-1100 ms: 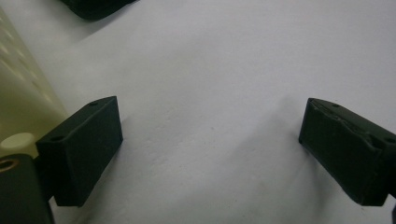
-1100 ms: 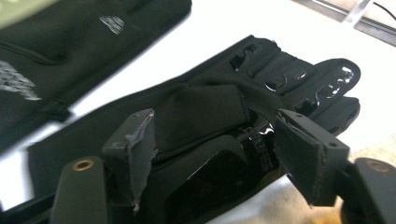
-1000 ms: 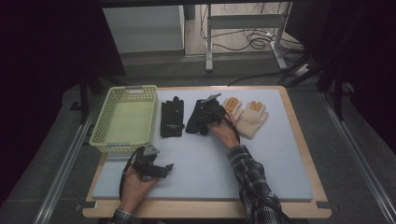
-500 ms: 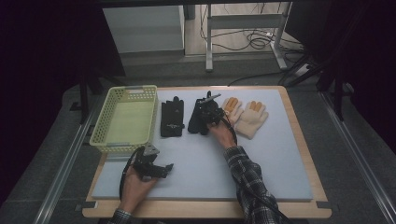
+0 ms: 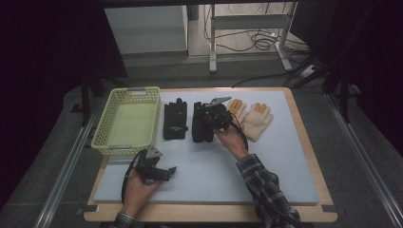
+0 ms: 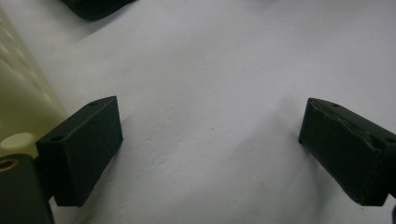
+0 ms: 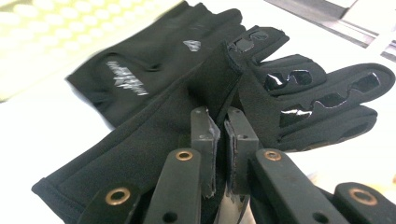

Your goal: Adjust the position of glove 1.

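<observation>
Two black gloves lay side by side toward the counter's far edge; from the high view I saw my right hand-held gripper upon the nearer-right black glove, though its jaws were hidden. My right gripper view showed them pinched shut on that glove's raised fold, the other black glove beyond. My left hand-held gripper rested near the near-left corner, jaws spread wide over bare counter.
</observation>
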Available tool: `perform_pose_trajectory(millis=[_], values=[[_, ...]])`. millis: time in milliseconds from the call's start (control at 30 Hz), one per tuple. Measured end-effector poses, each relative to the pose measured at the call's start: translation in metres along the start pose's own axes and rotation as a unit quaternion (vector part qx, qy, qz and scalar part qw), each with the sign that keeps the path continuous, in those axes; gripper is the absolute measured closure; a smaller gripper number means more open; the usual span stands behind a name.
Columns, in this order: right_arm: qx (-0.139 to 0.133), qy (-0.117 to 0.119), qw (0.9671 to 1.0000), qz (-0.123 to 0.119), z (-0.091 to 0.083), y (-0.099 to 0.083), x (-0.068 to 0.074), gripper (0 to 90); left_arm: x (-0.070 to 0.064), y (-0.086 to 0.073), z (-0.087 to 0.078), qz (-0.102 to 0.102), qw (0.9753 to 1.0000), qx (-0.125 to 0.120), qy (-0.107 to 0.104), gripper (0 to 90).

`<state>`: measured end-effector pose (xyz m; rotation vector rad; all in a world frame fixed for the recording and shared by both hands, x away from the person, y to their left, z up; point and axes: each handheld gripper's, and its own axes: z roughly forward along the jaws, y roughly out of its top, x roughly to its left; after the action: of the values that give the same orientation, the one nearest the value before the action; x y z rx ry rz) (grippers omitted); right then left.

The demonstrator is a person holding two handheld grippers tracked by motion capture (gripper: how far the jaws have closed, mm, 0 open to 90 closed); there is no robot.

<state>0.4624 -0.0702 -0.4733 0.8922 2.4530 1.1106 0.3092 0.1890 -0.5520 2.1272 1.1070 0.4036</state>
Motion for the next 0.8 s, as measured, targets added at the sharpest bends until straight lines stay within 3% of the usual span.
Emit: perform_pose_trajectory(millis=[233, 467, 700, 800], values=[[-0.010, 0.028, 0.9996, -0.001, -0.038, -0.021, 0.033, 82.7, 0.000, 0.000, 0.000, -0.001, 1.0000, 0.000, 0.000, 6.3], [-0.004, 0.044, 0.9990, 0.005, -0.060, -0.052, 0.068, 82.5, 0.000, 0.000, 0.000, -0.001, 1.0000, -0.002, 0.001, 6.3], [0.013, 0.053, 0.9985, 0.010, -0.053, -0.082, 0.083, 81.0, -0.001, 0.000, 0.000, -0.003, 1.0000, -0.002, 0.000, 6.3], [0.023, 0.067, 0.9975, 0.000, -0.046, -0.090, 0.086, 66.6, -0.001, 0.000, 0.000, -0.003, 1.0000, -0.002, 0.001, 6.3]])
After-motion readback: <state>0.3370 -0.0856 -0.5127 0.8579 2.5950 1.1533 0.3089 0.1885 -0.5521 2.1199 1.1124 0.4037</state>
